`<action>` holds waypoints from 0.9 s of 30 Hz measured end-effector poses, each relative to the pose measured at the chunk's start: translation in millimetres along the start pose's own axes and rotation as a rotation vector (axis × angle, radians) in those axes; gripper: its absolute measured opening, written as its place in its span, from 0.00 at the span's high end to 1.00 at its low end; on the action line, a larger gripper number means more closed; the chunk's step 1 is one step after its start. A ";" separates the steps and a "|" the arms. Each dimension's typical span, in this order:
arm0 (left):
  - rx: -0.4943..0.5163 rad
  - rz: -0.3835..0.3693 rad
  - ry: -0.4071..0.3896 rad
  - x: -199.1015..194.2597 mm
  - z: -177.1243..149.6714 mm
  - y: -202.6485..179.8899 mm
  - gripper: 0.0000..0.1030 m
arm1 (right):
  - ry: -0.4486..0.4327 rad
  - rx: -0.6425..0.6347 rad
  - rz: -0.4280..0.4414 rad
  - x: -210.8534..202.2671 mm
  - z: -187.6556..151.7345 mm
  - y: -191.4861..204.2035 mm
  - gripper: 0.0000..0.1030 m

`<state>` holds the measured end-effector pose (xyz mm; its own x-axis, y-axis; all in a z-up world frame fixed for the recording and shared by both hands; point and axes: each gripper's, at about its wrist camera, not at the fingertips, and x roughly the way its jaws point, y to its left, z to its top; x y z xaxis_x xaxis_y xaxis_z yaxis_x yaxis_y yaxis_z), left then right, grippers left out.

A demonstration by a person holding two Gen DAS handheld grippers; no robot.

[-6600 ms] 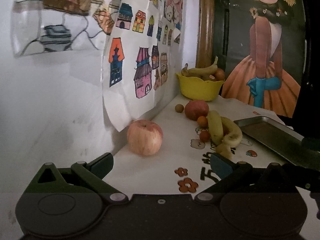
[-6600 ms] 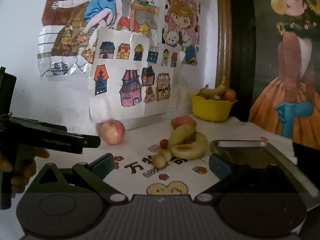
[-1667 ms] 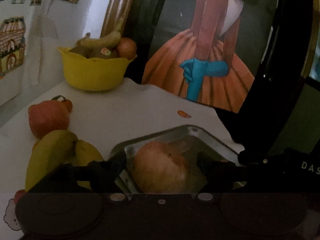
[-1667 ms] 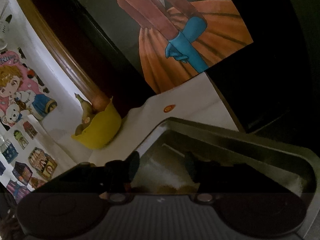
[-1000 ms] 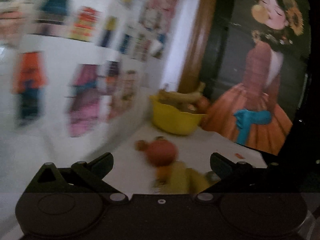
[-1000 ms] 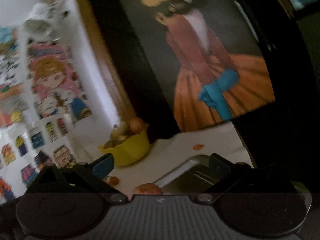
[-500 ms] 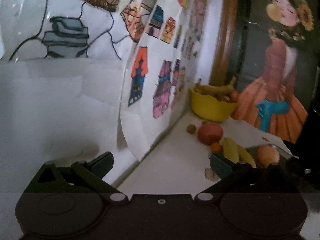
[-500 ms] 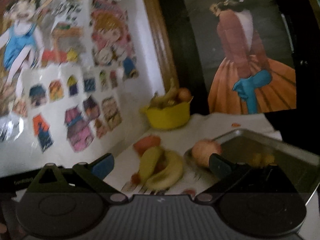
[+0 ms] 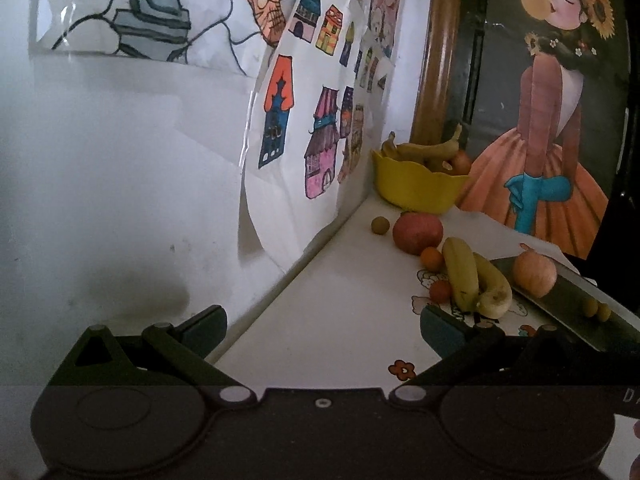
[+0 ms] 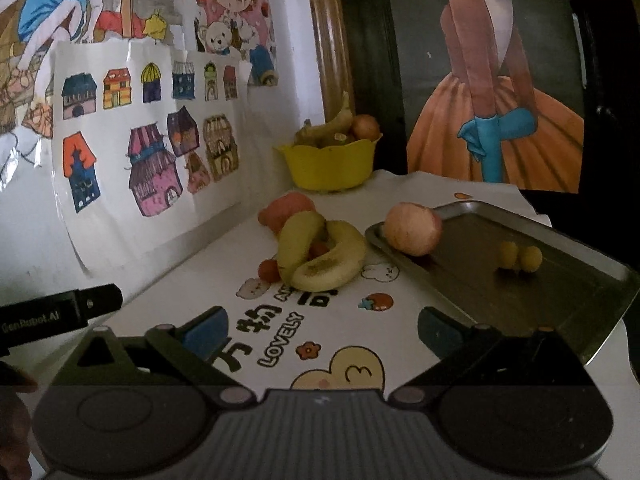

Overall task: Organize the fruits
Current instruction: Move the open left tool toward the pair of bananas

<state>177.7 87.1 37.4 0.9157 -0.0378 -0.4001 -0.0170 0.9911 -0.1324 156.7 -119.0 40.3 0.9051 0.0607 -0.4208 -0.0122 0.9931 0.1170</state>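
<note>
I see a yellow bowl (image 10: 330,166), yellow bananas (image 10: 320,254) with brown flecks, a pink-and-cream apple (image 10: 414,229) and two pale yellow fruits (image 10: 520,256) on the dull grey tray (image 10: 592,280). The white tablecloth (image 10: 348,320) carries cartoon flowers, strawberries and black lettering.

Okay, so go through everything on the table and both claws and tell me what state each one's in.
Left claw: open, empty.
Right claw: open, empty.
Metal tray: flat on the table, holding fruit.
Apple: in the tray's near corner.
Two small yellow fruits: in the tray, side by side.
Bananas: on the table, outside the tray.
Yellow bowl: upright, full of fruit.
</note>
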 end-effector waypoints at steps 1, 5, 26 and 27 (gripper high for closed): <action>0.002 0.001 0.002 0.7 0.4 -0.5 0.01 | 0.003 -0.002 0.001 0.4 -0.3 -0.3 0.00; 0.016 0.003 0.013 4.2 0.4 -3.3 0.01 | 0.028 0.001 0.003 3.6 -1.0 -3.1 0.00; 0.116 0.004 0.086 43.0 8.2 -28.8 0.01 | 0.071 -0.045 0.051 39.8 31.7 -36.6 0.00; 0.113 0.000 0.088 47.2 10.7 -30.8 0.01 | 0.073 -0.037 0.066 45.9 35.2 -39.7 0.00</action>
<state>225.7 56.2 32.3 0.8766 -0.0440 -0.4792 0.0330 0.9990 -0.0313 213.7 -159.1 47.9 0.8685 0.1322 -0.4777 -0.0877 0.9896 0.1144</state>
